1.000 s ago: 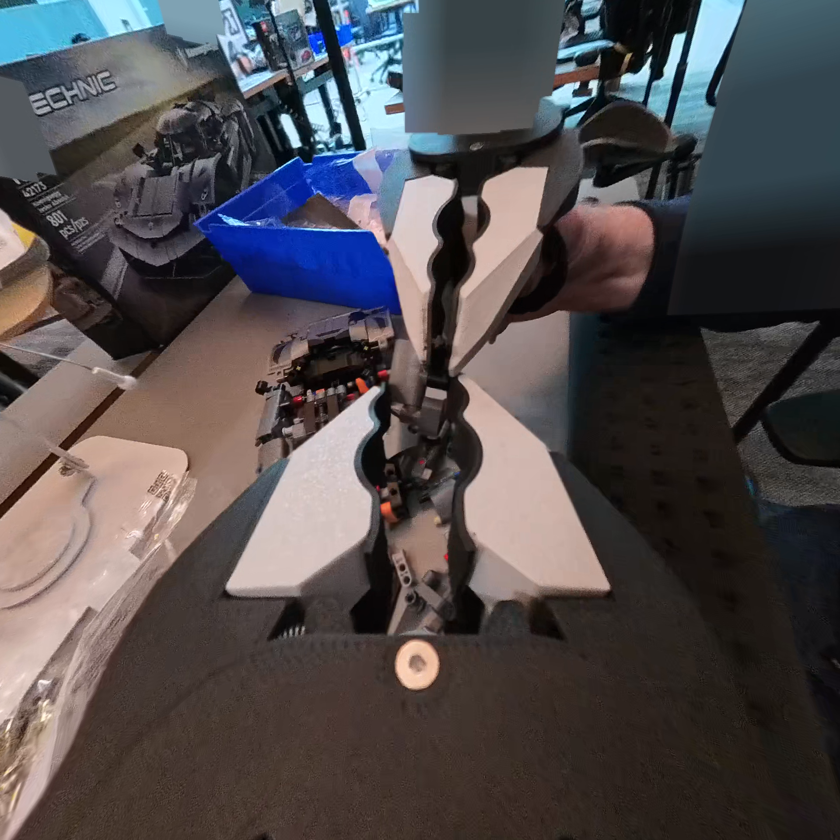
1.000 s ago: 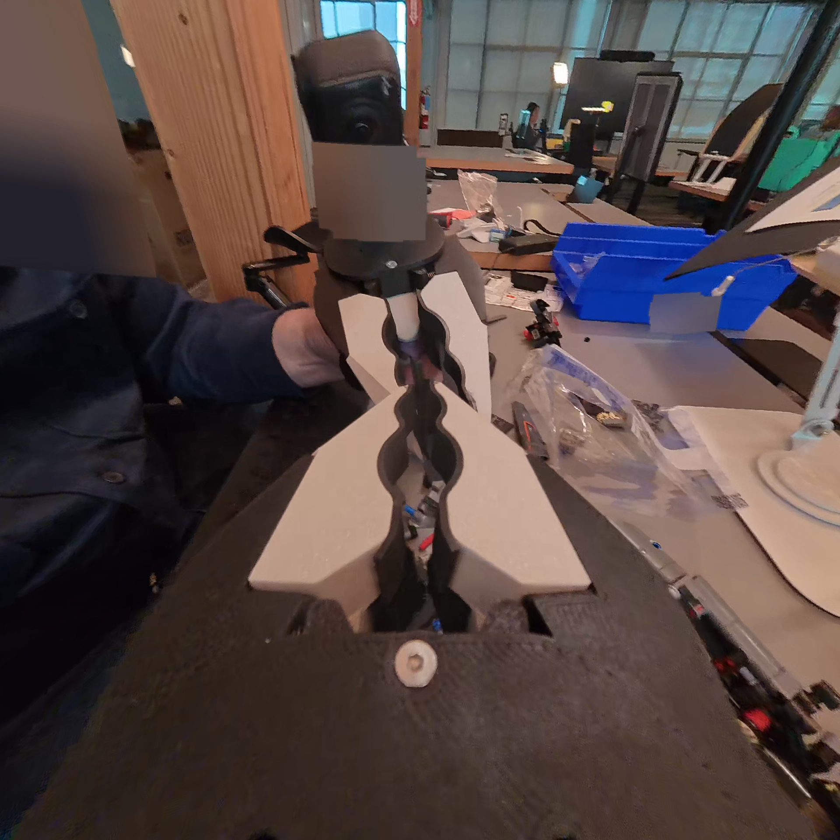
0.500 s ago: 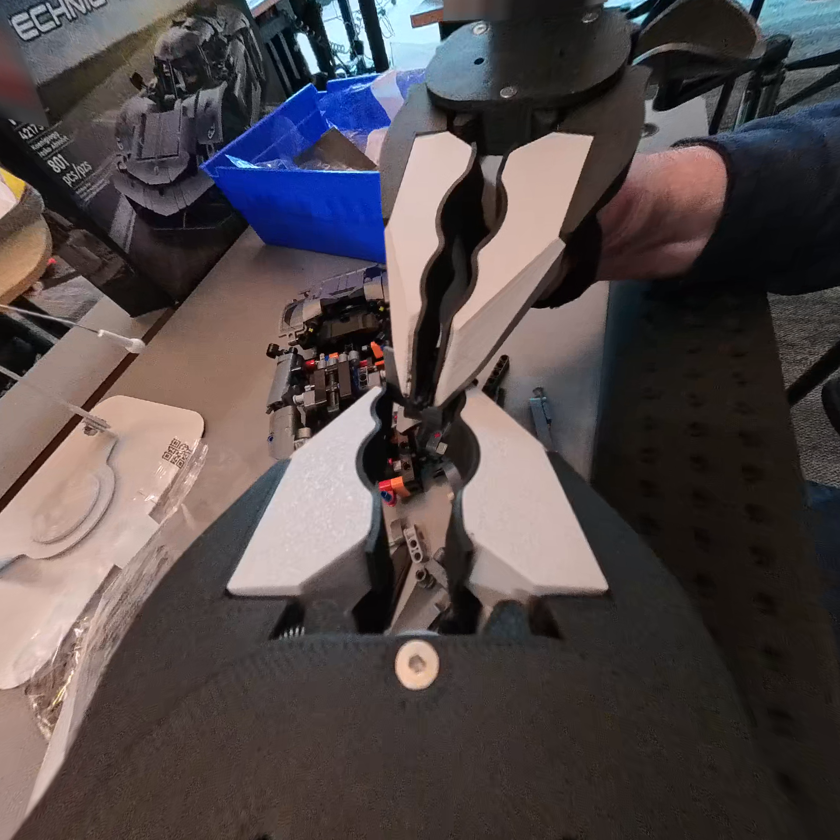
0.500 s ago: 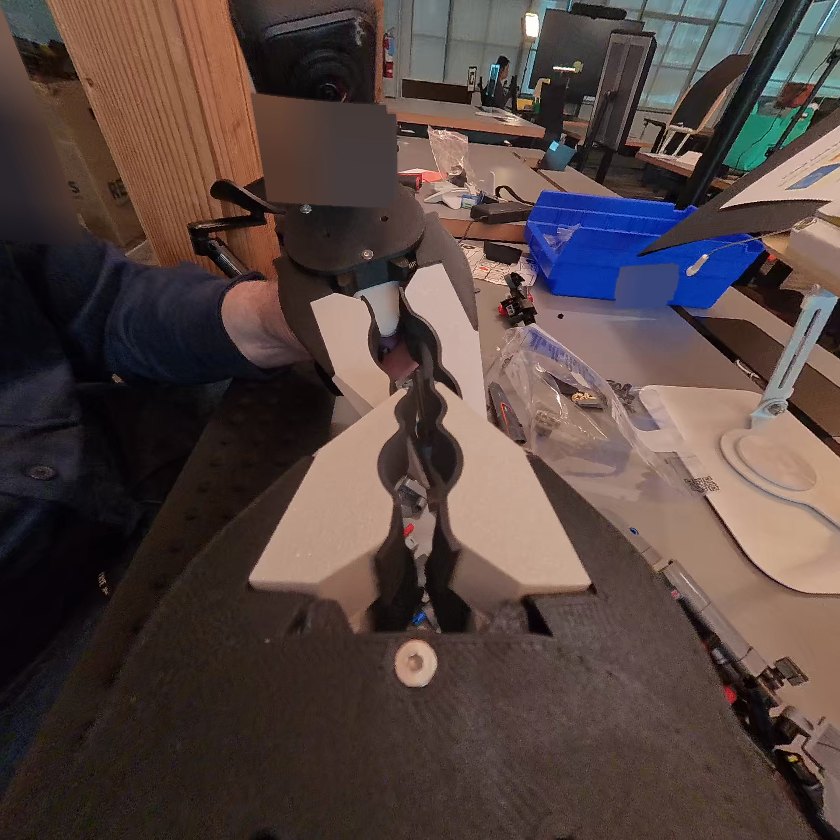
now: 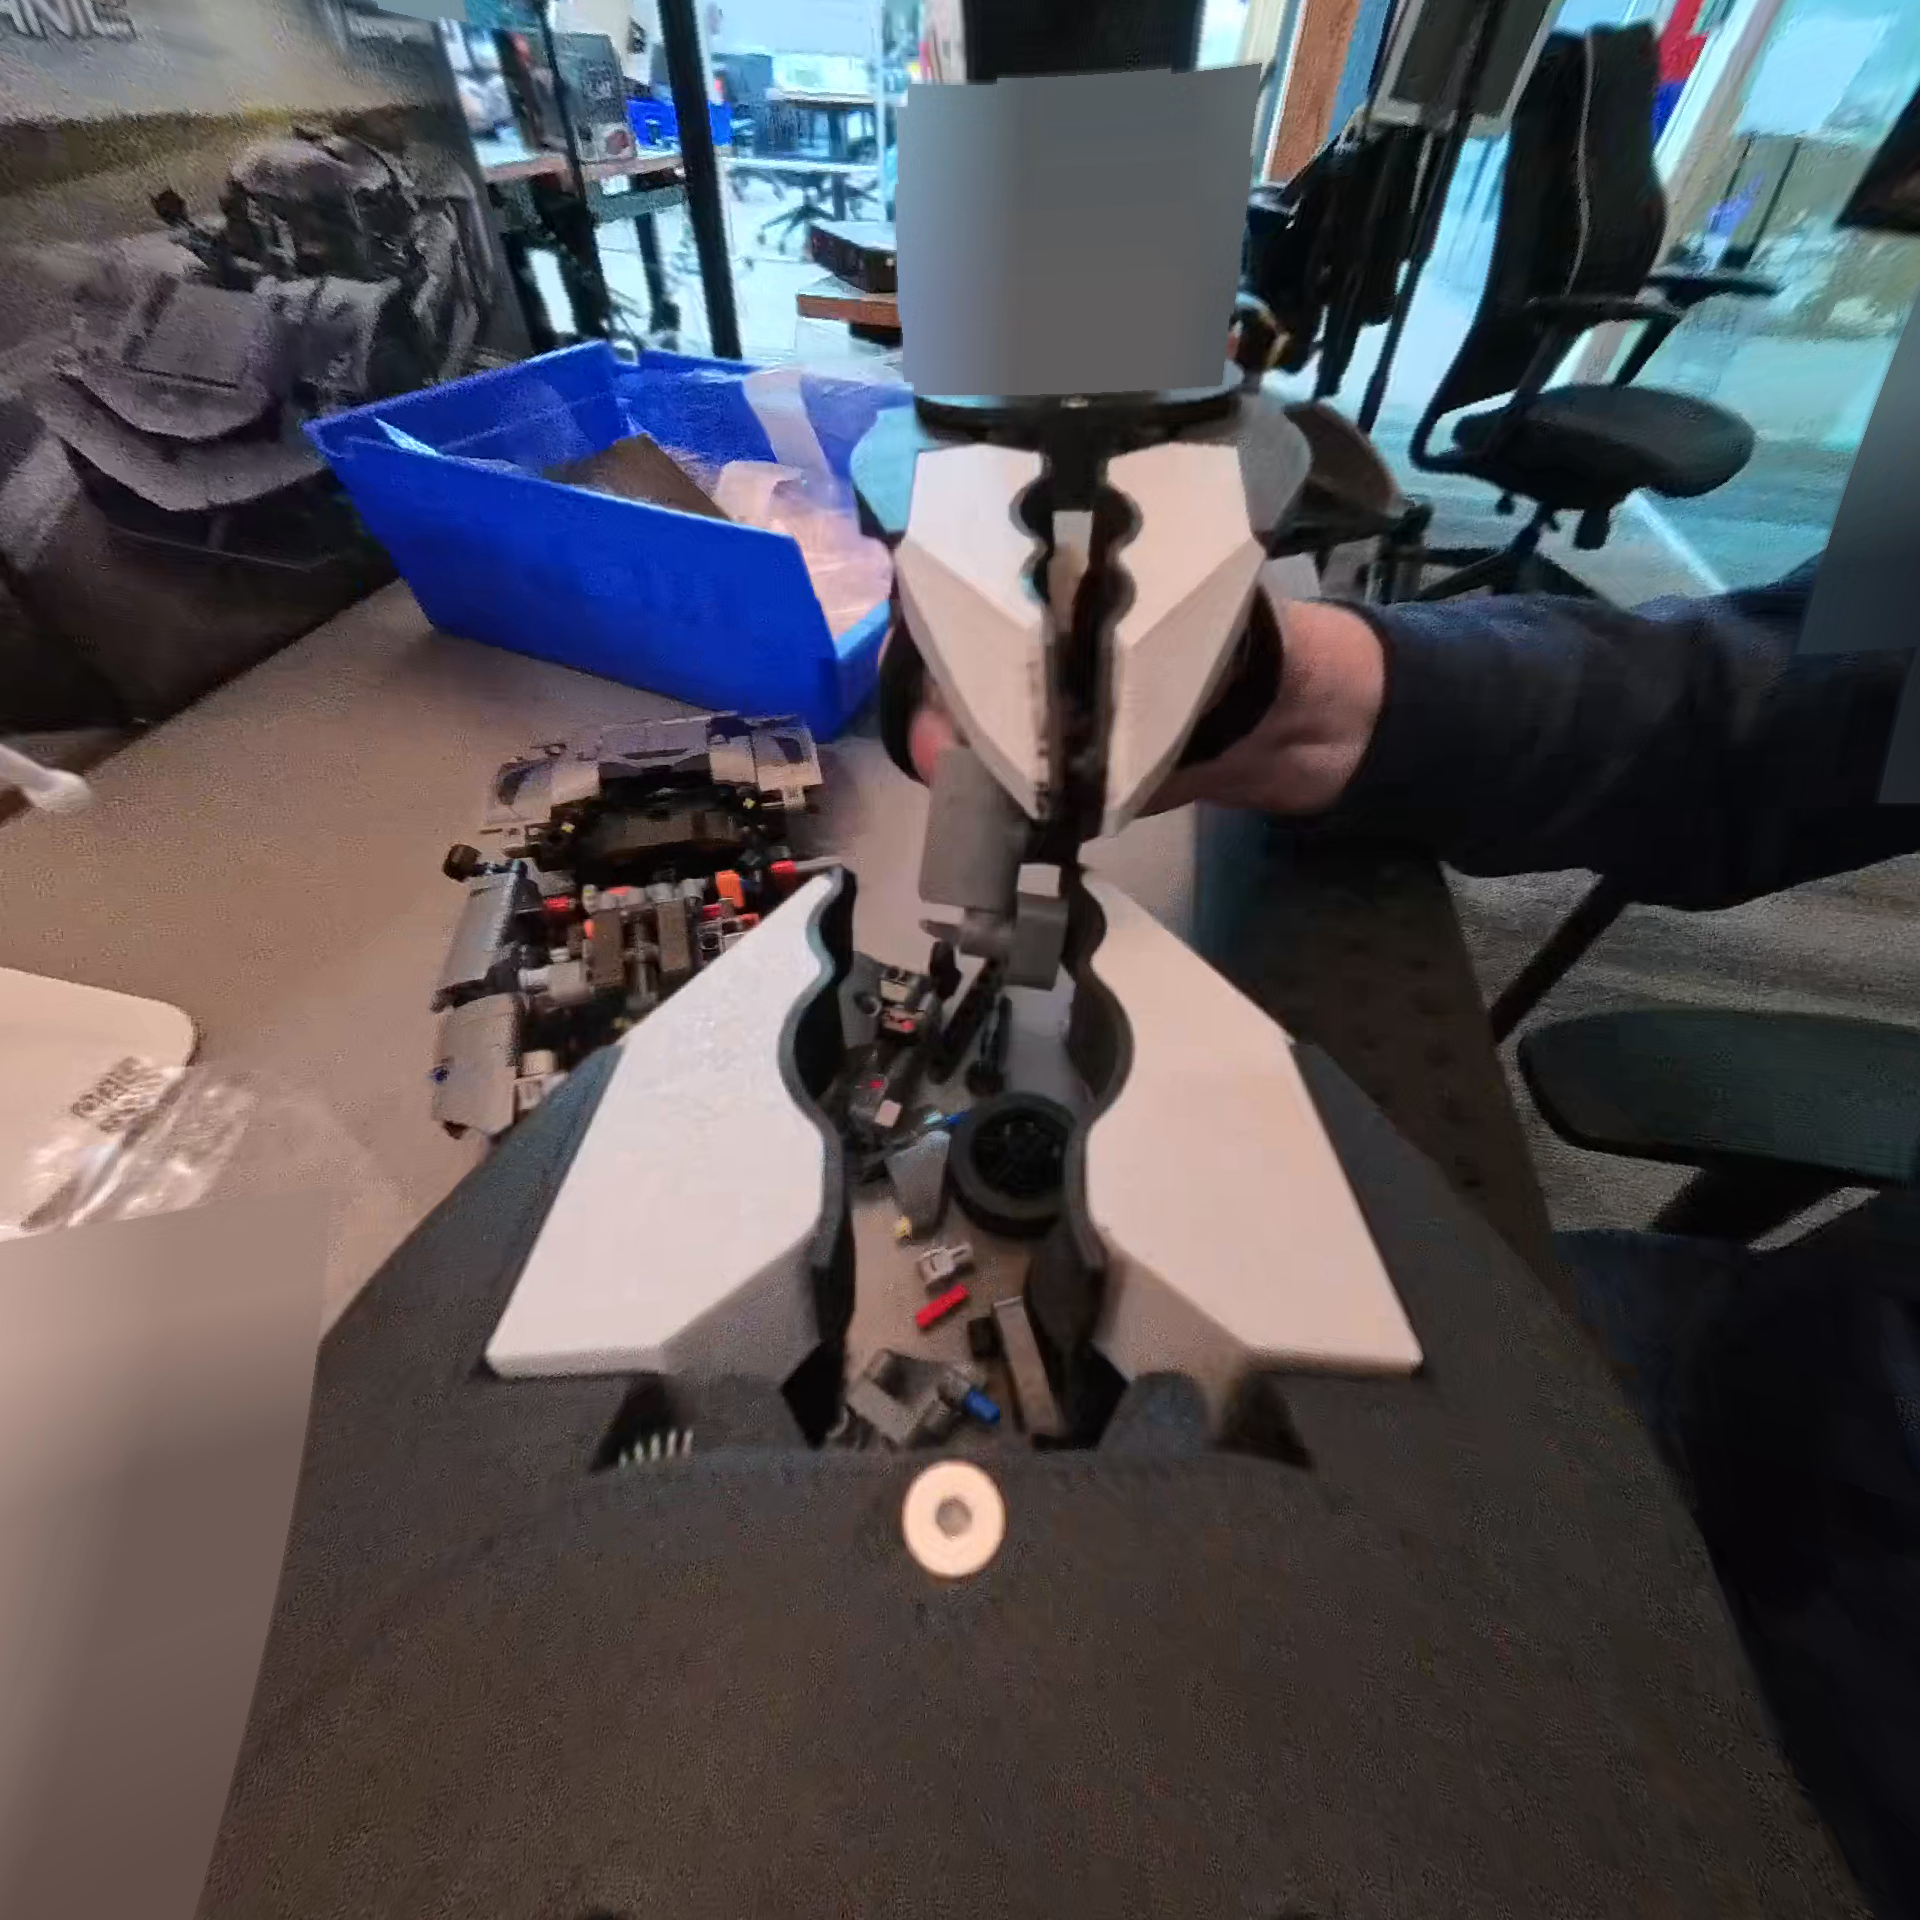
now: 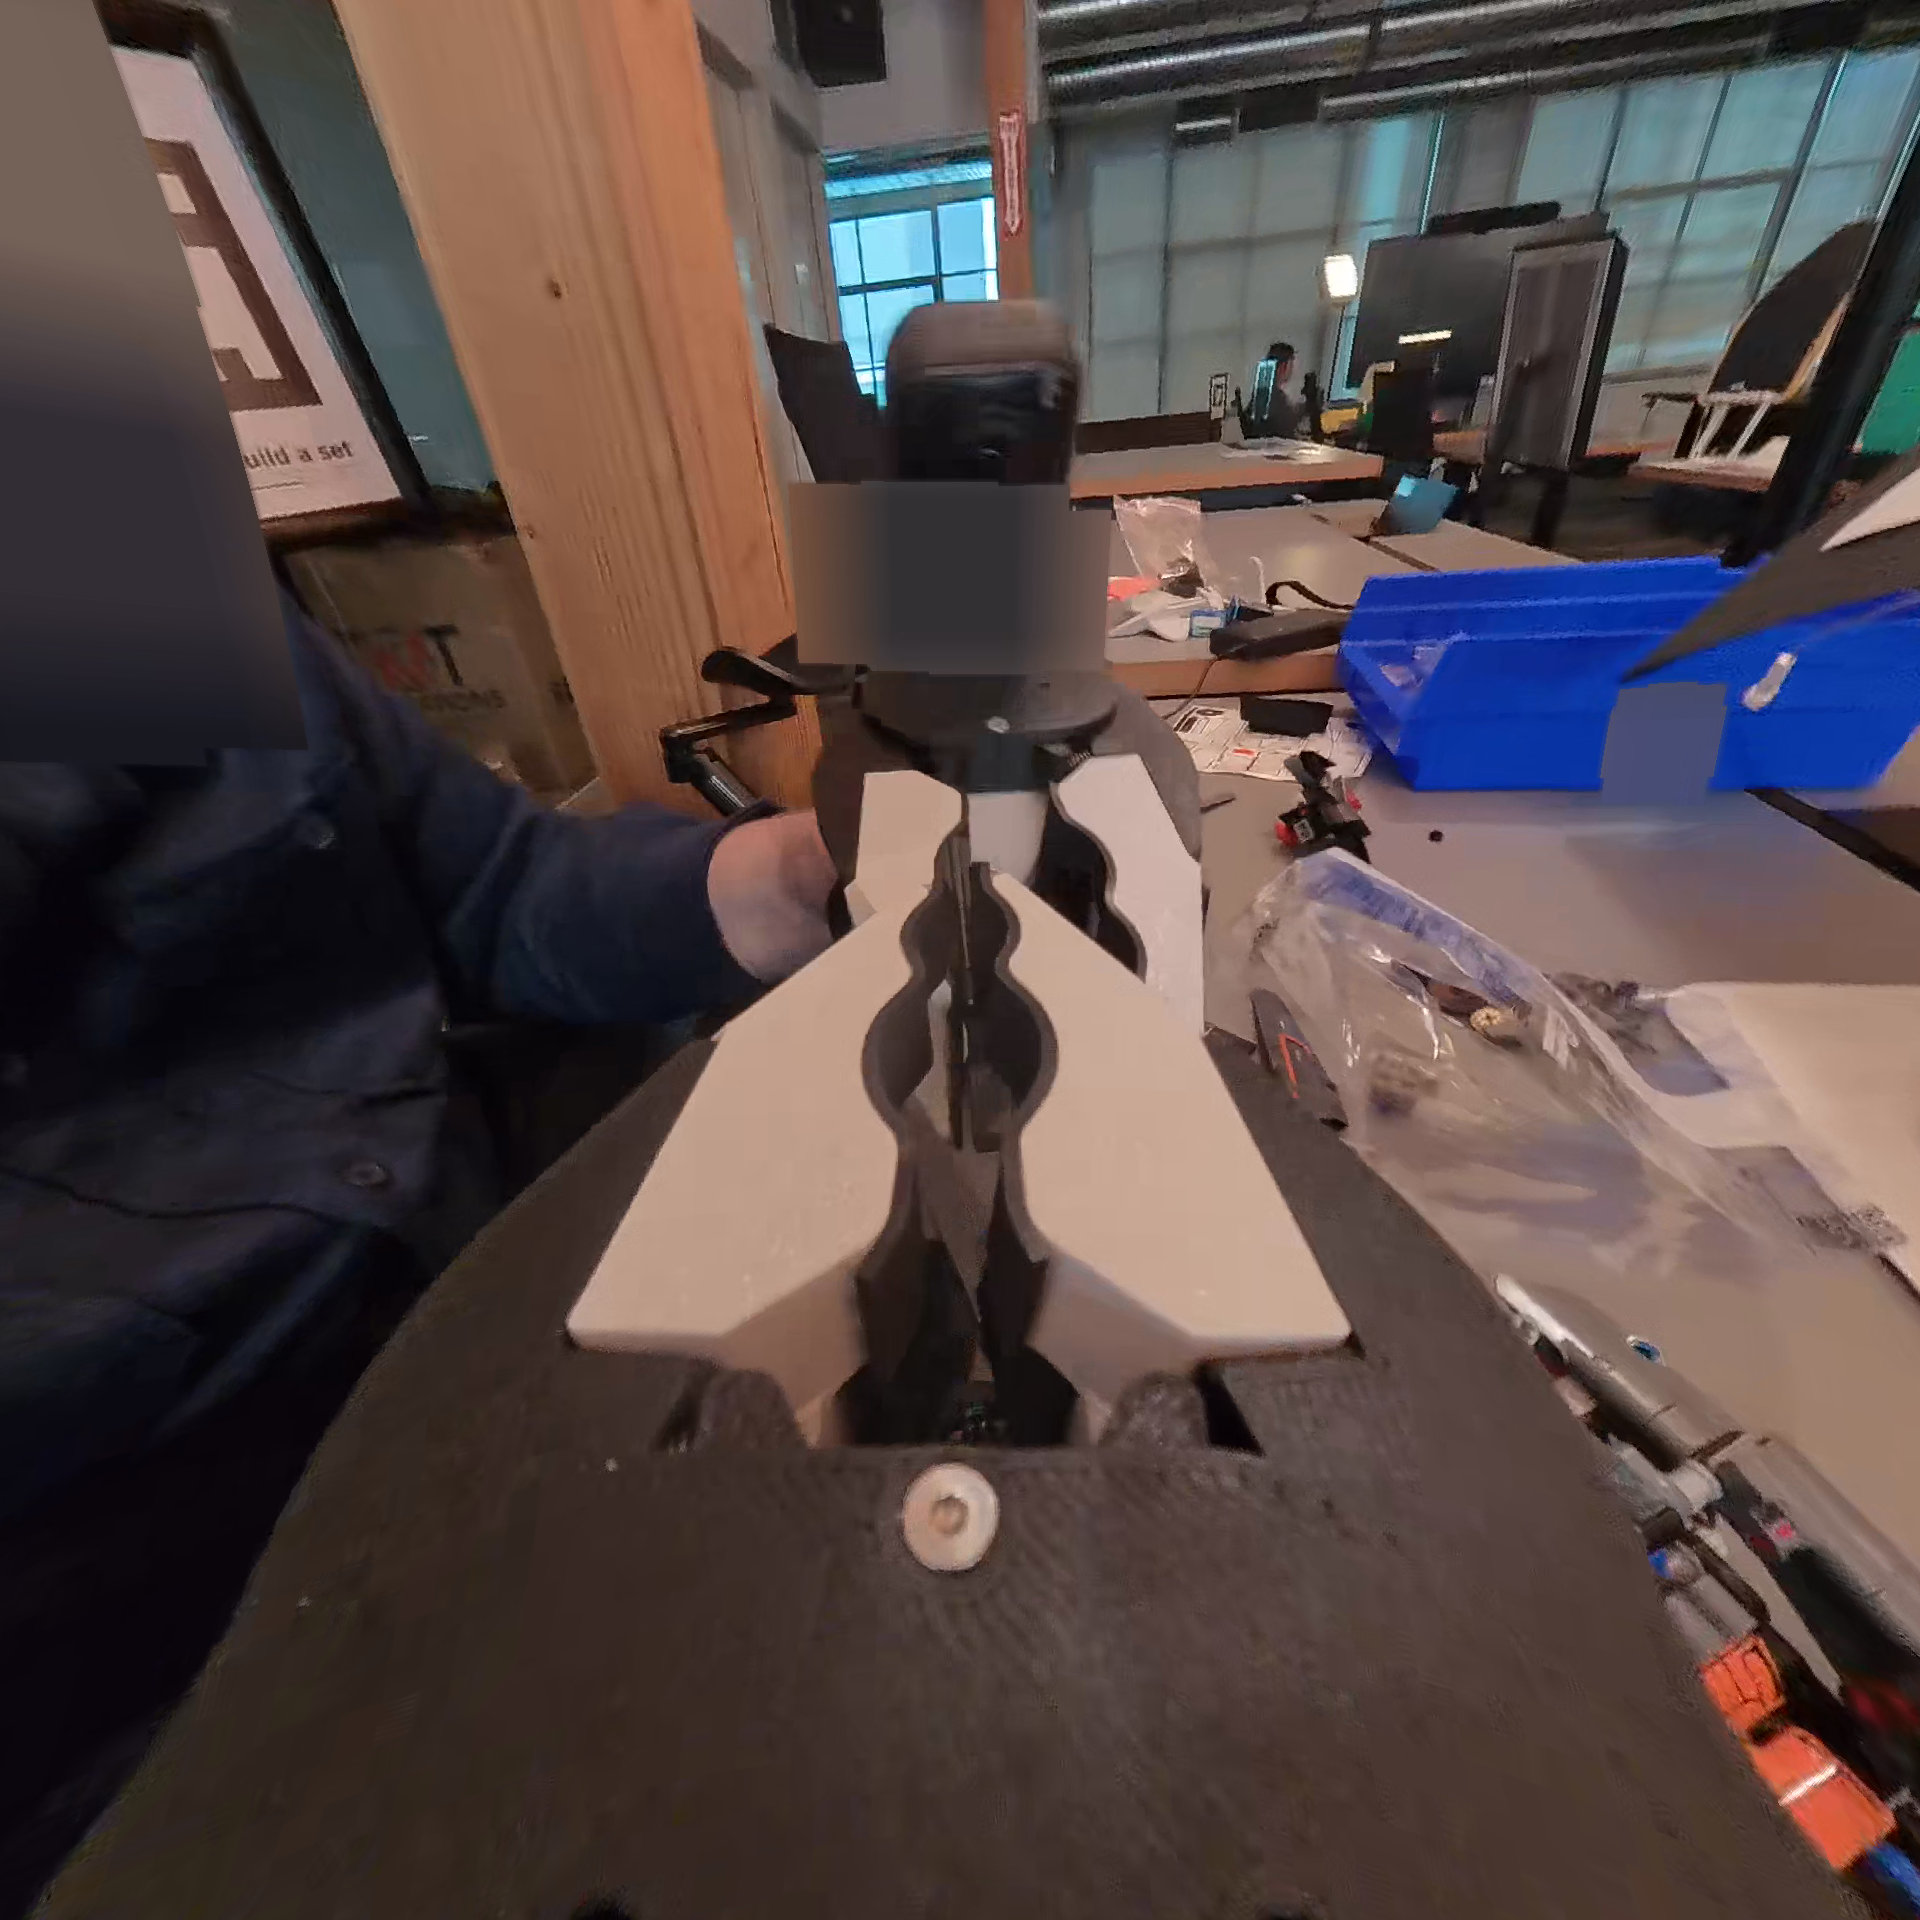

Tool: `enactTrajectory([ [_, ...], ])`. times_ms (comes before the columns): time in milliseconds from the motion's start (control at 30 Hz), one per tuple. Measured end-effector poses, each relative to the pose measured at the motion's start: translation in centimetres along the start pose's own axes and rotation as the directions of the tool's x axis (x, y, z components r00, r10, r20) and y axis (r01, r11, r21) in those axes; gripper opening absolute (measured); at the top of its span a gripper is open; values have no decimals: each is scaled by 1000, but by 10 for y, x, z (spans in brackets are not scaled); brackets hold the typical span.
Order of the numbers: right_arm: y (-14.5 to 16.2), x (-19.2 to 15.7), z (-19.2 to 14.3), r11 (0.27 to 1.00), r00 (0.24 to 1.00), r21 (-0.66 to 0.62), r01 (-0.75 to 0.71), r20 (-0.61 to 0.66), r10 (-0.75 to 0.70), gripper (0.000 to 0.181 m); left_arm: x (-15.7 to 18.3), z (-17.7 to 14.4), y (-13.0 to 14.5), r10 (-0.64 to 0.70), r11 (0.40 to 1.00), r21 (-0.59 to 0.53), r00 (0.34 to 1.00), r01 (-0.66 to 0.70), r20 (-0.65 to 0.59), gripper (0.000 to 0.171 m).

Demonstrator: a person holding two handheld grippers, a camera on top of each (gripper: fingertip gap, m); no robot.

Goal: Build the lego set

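Observation:
My right gripper (image 6: 966, 883) is shut on a thin black Lego piece (image 6: 961, 997) that stands on edge between its fingers. In the left wrist view the right gripper (image 5: 1070, 821) points down at my left gripper (image 5: 961, 888), tip to tip. A grey Lego piece (image 5: 982, 862) hangs at the right gripper's tips. It sits between my left gripper's tips, which stand apart, and touches only the right finger. The same piece shows pale in the right wrist view (image 6: 1003, 831). A half-built dark model (image 5: 623, 894) lies on the grey table (image 5: 260, 831).
Loose Lego pieces and a black wheel (image 5: 1013, 1153) lie under my left gripper. A blue bin (image 5: 582, 582) and the set's box (image 5: 208, 312) stand behind. A plastic parts bag (image 6: 1455, 1039) lies to the right. A wooden post (image 6: 582, 364) and an office chair (image 5: 1610, 447) stand nearby. My right fingertips sit around 5 cm from my left ones. The black wheel (image 5: 1013, 1153) is about 11 cm from my left fingertips.
Both grippers have risen and tilted up while staying tip to tip. My left gripper's jaws have spread a little. The right gripper stays shut on the black piece.

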State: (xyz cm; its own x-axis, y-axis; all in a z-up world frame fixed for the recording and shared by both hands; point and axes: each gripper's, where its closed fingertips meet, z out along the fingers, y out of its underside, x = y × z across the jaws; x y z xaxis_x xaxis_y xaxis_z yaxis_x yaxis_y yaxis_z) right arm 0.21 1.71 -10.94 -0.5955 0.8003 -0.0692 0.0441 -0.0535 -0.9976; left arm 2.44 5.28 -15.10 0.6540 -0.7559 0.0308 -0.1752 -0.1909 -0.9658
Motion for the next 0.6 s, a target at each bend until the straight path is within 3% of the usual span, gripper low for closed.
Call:
enactTrajectory([
  [67, -4, -4, 0, 1000, 1000, 23, 10, 19, -10, 0, 9, 1, -2, -10, 1000, 16, 998, 11, -62, 35],
  [133, -5, -4, -1, 999, 1000, 33, 10, 22, -11, 2, 19, 3, -9, -22, 998, 53, 993, 29, -117, 21],
  [267, -6, 3, -9, 999, 999, 18, 36, -28, -36, 1, 9, -2, -11, 30, 998, 54, 999, -28, -21, 19],
  [467, 17, 20, -18, 963, 962, -211, 171, -175, -209, 1, -18, -5, 6, 254, 963, -154, 936, -222, 242, 18],
  [600, 29, 23, -22, 909, 922, -336, 248, -207, -328, 2, -25, -5, 19, 373, 911, -293, 882, -290, 288, 19],
])
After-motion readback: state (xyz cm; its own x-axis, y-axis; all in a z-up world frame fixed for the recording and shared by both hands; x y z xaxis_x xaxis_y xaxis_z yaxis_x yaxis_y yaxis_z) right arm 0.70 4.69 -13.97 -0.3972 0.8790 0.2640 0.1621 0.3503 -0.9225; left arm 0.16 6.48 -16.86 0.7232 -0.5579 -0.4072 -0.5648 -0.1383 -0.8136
